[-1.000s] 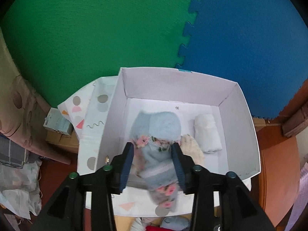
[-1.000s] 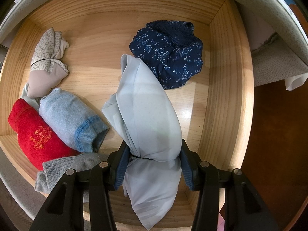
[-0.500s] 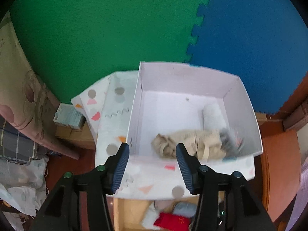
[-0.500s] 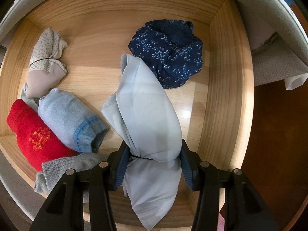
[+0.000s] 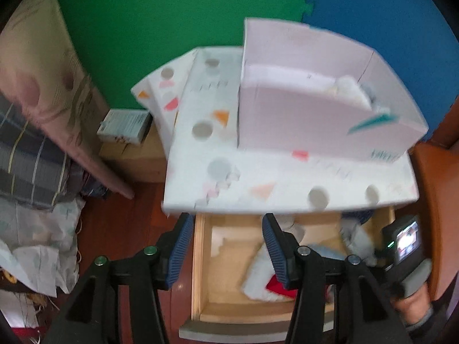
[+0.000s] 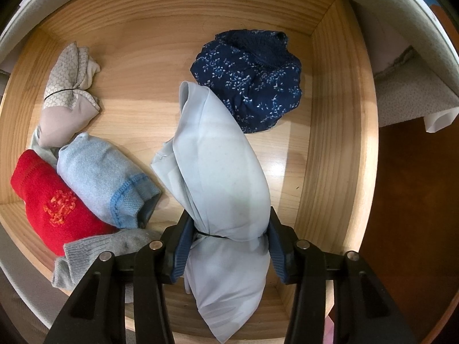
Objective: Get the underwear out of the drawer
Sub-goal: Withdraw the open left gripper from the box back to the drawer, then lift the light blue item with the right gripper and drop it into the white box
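Observation:
In the right wrist view, my right gripper (image 6: 228,220) points straight down into the wooden drawer (image 6: 330,143). Its jaws are closing, and the pads pinch a pale blue underwear bundle (image 6: 218,166) at its black tie band. A navy floral bundle (image 6: 252,80) lies behind it. A beige honeycomb bundle (image 6: 66,97), a light blue knit roll (image 6: 100,177), a red roll (image 6: 43,197) and a grey sock (image 6: 94,252) lie to the left. In the blurred left wrist view, my left gripper (image 5: 226,223) hangs open and empty over the drawer's (image 5: 229,261) left side.
A white box (image 5: 301,123) holding several pale bundles stands on the patterned cabinet top (image 5: 258,183) above the drawer. A hand (image 5: 413,306) with the other gripper's camera is at the right. Folded fabric (image 5: 34,154) and a small carton (image 5: 123,126) sit to the left.
My left gripper let a floral grey-blue bundle go into the white box, opened, then drew back and down toward the drawer. My right gripper stayed put, pinching the pale blue bundle slightly tighter.

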`<state>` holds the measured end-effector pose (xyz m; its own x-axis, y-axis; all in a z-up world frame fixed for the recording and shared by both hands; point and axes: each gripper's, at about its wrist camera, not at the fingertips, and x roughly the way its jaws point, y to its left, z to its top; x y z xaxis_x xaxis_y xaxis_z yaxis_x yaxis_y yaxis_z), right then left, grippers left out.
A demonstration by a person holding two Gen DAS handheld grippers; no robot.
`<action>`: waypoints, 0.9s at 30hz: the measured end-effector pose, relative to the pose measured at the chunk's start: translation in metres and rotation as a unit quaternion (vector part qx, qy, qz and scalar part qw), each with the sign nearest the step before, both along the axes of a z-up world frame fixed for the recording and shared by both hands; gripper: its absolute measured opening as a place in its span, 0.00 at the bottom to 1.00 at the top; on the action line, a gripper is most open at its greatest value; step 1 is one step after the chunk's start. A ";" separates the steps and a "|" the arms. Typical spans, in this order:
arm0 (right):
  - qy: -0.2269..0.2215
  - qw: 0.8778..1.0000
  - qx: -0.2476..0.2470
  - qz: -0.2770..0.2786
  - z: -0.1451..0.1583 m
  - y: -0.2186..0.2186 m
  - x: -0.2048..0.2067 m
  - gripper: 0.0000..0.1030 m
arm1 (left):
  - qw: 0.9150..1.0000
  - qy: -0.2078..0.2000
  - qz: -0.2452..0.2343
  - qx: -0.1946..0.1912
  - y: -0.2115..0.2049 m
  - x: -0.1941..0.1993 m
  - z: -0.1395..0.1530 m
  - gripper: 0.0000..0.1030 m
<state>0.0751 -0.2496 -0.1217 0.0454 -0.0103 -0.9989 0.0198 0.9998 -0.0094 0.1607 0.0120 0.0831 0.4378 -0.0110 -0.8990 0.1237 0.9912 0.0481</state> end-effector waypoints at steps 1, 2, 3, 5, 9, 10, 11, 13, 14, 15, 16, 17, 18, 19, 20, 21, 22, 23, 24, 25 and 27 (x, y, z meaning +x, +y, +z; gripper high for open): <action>-0.002 1.000 0.000 0.000 0.001 0.000 0.000 0.41 | 1.000 0.001 0.006 0.003 0.002 -0.006 -0.009 0.50; -0.005 1.000 0.001 0.000 0.002 0.000 0.000 0.40 | 1.000 0.004 0.013 0.005 0.003 -0.015 -0.022 0.50; -0.009 1.000 0.004 -0.001 0.004 -0.001 0.000 0.39 | 1.000 0.007 0.016 0.006 0.005 -0.021 -0.029 0.50; -0.018 1.000 0.012 -0.002 0.007 -0.002 0.000 0.37 | 0.999 0.019 0.025 0.007 0.007 -0.032 -0.051 0.50; -0.041 0.999 0.025 -0.007 0.016 -0.006 -0.002 0.35 | 0.998 0.042 0.042 0.001 0.011 -0.050 -0.084 0.50; -0.047 0.999 0.026 -0.008 0.018 -0.007 -0.002 0.34 | 0.998 0.046 0.047 -0.003 0.012 -0.054 -0.090 0.50; -0.053 0.998 0.028 -0.007 0.021 -0.007 -0.002 0.33 | 0.997 0.049 0.053 -0.008 0.013 -0.057 -0.096 0.50; -0.067 0.997 0.028 -0.006 0.028 -0.007 -0.002 0.33 | 0.996 0.054 0.065 -0.019 0.015 -0.063 -0.105 0.50; -0.067 0.997 0.030 -0.004 0.030 -0.006 -0.001 0.32 | 0.996 0.055 0.071 -0.025 0.016 -0.065 -0.109 0.50; -0.066 0.997 0.032 -0.004 0.033 -0.004 -0.001 0.32 | 0.995 0.055 0.076 -0.029 0.017 -0.066 -0.111 0.50; -0.058 0.998 0.036 -0.003 0.035 -0.003 0.001 0.32 | 0.995 0.056 0.079 -0.031 0.017 -0.068 -0.114 0.50; -0.052 0.998 0.037 0.000 0.037 -0.001 0.002 0.32 | 0.995 0.055 0.082 -0.035 0.018 -0.070 -0.116 0.50; -0.046 0.998 0.036 0.004 0.039 0.001 0.004 0.32 | 0.994 0.055 0.085 -0.038 0.018 -0.071 -0.117 0.50; -0.041 0.999 0.033 0.010 0.042 0.001 0.005 0.32 | 0.994 0.054 0.088 -0.042 0.019 -0.074 -0.119 0.50; -0.035 0.999 0.033 0.014 0.045 0.002 0.008 0.32 | 0.994 0.053 0.089 -0.045 0.018 -0.074 -0.120 0.50; -0.030 0.999 0.035 0.016 0.047 0.001 0.011 0.32 | 0.993 0.053 0.091 -0.048 0.019 -0.075 -0.122 0.50; -0.025 0.999 0.039 0.016 0.051 0.001 0.013 0.32 | 0.993 0.053 0.092 -0.050 0.019 -0.077 -0.124 0.50; -0.021 0.999 0.041 0.017 0.053 0.000 0.016 0.32 | 0.993 0.054 0.095 -0.052 0.019 -0.078 -0.126 0.50; -0.013 0.999 0.043 0.022 0.056 -0.001 0.017 0.32 | 0.992 0.057 0.096 -0.054 0.020 -0.078 -0.127 0.50; -0.009 0.999 0.042 0.025 0.058 -0.001 0.018 0.32 | 0.992 0.056 0.095 -0.057 0.020 -0.078 -0.126 0.50; -0.002 0.999 0.039 0.035 0.065 0.003 0.021 0.32 | 0.992 0.045 0.098 -0.061 0.020 -0.080 -0.124 0.50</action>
<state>0.0956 -0.2470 -0.0571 0.0474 0.0711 -0.9963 -0.0500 0.9964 0.0687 0.0810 0.0319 -0.0411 0.3604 -0.0442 -0.9317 -0.0729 0.9945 -0.0754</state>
